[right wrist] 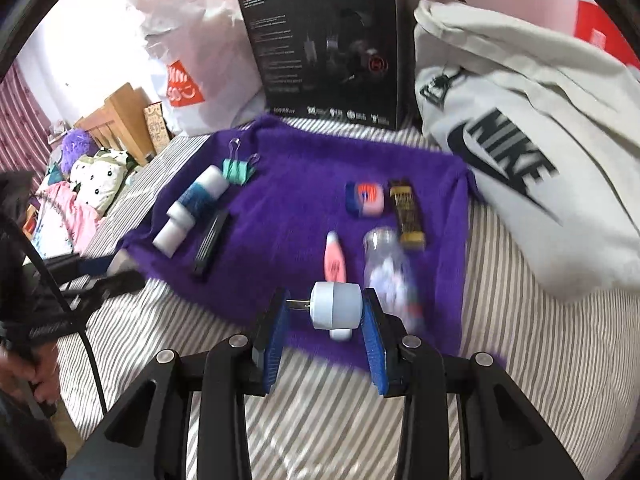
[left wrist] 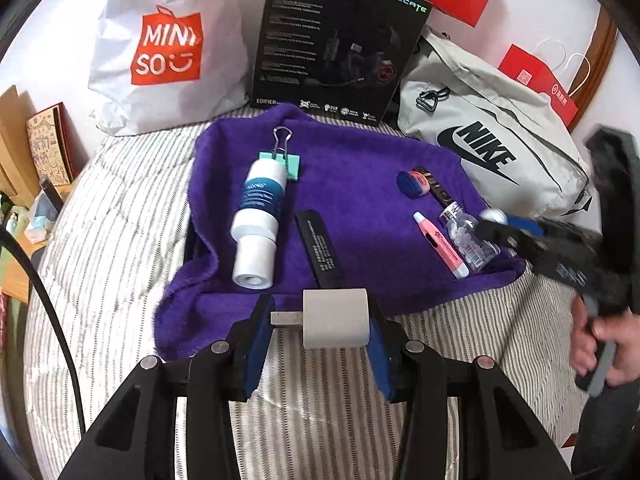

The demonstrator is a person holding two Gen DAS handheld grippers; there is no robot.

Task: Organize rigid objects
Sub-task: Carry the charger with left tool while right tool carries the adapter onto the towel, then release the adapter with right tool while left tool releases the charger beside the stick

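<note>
Left gripper (left wrist: 320, 330): clamped on boxy grey plug (left wrist: 335, 319), prongs pointing left, above towel's near edge.
Right gripper (right wrist: 325, 316): clamped on rounded white plug (right wrist: 336, 305), blurred.
Towel (left wrist: 352, 200): purple, fuzzy; white bottle (left wrist: 258, 224), mint clip (left wrist: 286, 160), black bar (left wrist: 320, 248), pink tube (left wrist: 438, 244), clear vial (left wrist: 468, 238) lie apart; bare middle.
Bedding (left wrist: 120, 220): striped, open left.
Far edge: black box (left wrist: 332, 40), grey bag (left wrist: 488, 148).

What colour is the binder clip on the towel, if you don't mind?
Mint green binder clip with silver wire handles, clearest in the left wrist view.

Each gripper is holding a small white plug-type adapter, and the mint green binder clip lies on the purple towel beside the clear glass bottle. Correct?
Not quite. The binder clip lies against the white and blue bottle, as the left wrist view shows; the clear glass bottle lies across the purple towel. The rest holds.
</note>
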